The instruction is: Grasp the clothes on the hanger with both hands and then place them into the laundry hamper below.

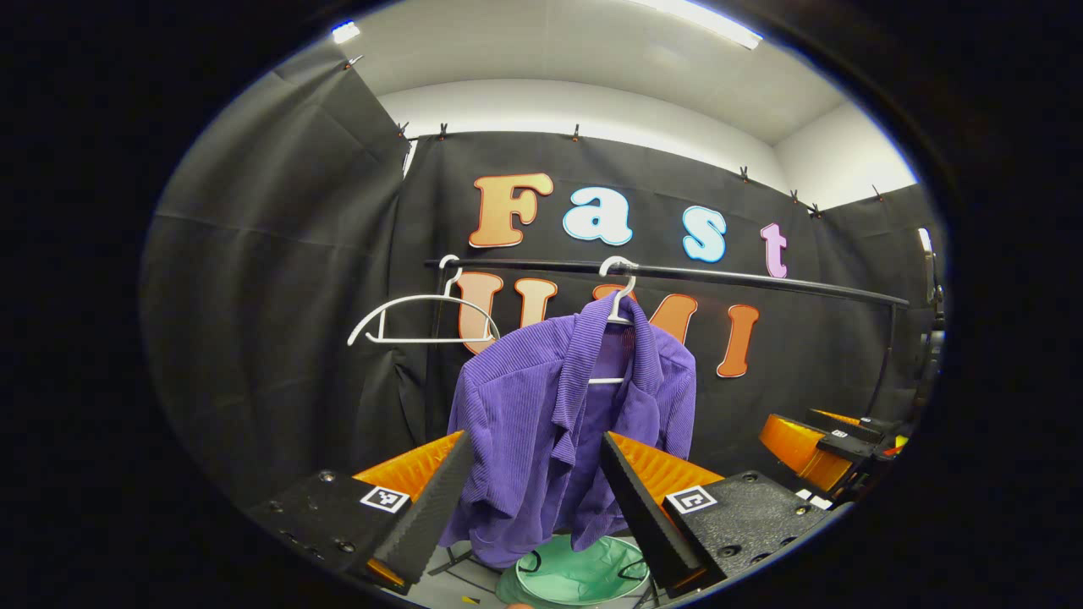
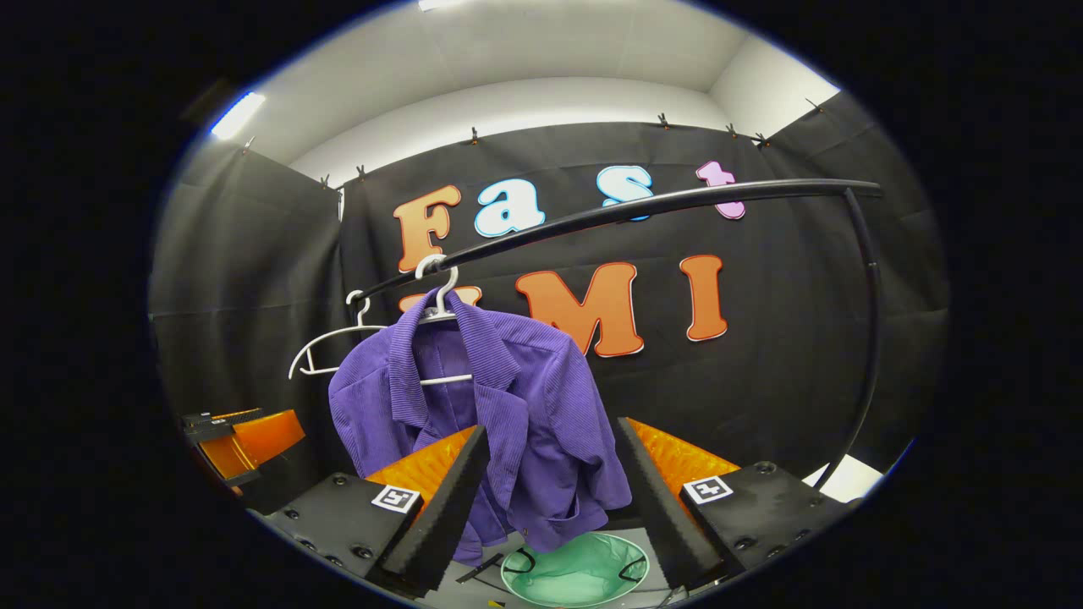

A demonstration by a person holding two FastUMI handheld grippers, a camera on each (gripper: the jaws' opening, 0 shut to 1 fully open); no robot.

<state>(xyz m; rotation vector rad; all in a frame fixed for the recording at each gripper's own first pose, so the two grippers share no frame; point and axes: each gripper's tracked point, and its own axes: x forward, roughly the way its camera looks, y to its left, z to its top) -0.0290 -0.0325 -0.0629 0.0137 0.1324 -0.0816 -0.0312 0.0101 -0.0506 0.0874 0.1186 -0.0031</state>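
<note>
With both the left gripper (image 1: 535,495) and right gripper (image 2: 554,491) spread wide and empty, the purple ribbed shirt (image 1: 558,423), hung on a white hanger (image 1: 618,309) above the green round hamper (image 1: 584,575), is best pinched at opposite shoulders.

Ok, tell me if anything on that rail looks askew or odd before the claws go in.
The purple shirt sits lopsided on its white hanger, bunched, with its hem uneven above the green hamper. A second hanger hangs bare and tilted on the rail. Nothing looks damaged.
</note>
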